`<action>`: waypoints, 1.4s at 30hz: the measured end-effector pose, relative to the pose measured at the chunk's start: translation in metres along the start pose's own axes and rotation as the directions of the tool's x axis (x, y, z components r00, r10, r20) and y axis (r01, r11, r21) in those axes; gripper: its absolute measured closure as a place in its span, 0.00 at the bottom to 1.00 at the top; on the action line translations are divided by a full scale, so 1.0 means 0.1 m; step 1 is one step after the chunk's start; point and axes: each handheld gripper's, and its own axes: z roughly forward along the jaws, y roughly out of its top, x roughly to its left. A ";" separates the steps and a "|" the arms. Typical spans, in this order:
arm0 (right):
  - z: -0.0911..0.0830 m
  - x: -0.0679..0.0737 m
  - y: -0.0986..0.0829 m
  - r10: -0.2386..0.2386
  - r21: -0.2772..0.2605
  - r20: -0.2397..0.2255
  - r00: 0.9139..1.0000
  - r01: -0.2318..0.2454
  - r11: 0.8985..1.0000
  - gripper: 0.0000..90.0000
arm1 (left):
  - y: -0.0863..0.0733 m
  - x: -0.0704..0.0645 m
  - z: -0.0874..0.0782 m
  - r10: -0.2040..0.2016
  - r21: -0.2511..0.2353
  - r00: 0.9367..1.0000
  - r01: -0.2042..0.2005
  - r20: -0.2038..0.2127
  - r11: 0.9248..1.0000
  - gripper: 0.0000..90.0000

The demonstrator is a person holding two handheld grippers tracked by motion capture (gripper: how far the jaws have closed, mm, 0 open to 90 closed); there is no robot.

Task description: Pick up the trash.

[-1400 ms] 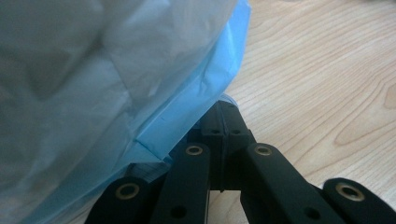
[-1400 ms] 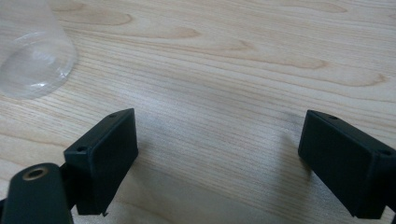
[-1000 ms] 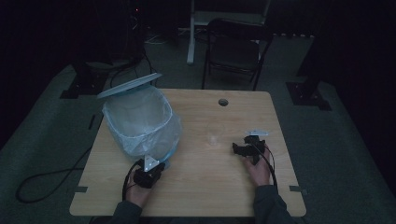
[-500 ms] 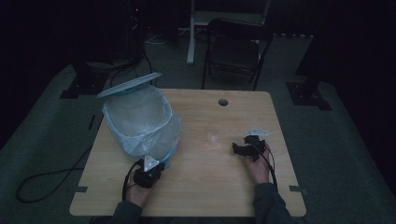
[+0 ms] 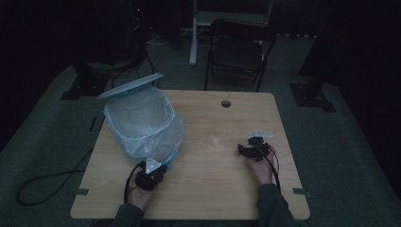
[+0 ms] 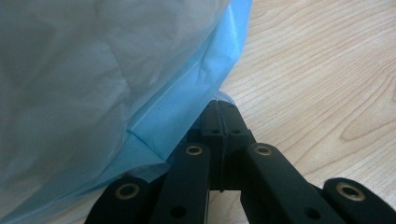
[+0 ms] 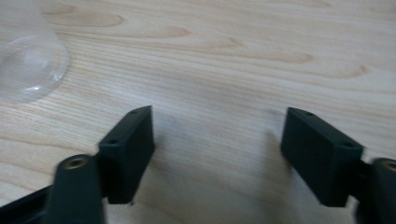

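A bin lined with a pale blue-white plastic bag (image 5: 142, 123) stands on the left of the wooden table (image 5: 213, 189), with its lid (image 5: 130, 85) tipped up at the back. My left gripper (image 5: 150, 172) lies at the bin's near side. Its jaws are shut, and the tips (image 6: 222, 109) rest against the bag's (image 6: 116, 93) lower edge. I cannot tell whether film is pinched between them. My right gripper (image 5: 253, 149) rests on the table's right side, open (image 7: 224, 149) over bare wood. A clear plastic cup (image 7: 28, 60) lies ahead and to its left, and shows faintly (image 5: 216, 139) near the table's middle.
A cable hole (image 5: 226, 103) sits near the table's far edge. A dark folding chair (image 5: 239, 47) stands behind the table. A cable (image 5: 42, 182) loops on the floor at the left. The room is dim.
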 end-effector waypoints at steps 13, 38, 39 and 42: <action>-0.32 0.02 0.09 -0.012 -0.081 -0.051 0.999 0.007 0.997 0.54 | 0.00 0.00 0.00 -0.006 -0.001 1.000 0.006 0.005 1.000 1.00; -0.54 0.47 0.75 -0.117 -0.189 -0.214 0.970 0.076 0.979 0.67 | 0.01 0.00 0.01 -0.003 0.000 1.000 0.003 0.009 1.000 1.00; -0.53 0.48 0.76 -0.118 -0.185 -0.217 0.969 0.077 0.980 0.67 | 0.01 0.00 0.01 -0.004 0.000 1.000 0.004 0.009 1.000 1.00; -0.45 0.49 0.76 -0.116 -0.163 -0.226 0.967 0.080 0.983 0.66 | 0.01 0.00 0.01 -0.004 0.000 1.000 0.004 0.009 1.000 1.00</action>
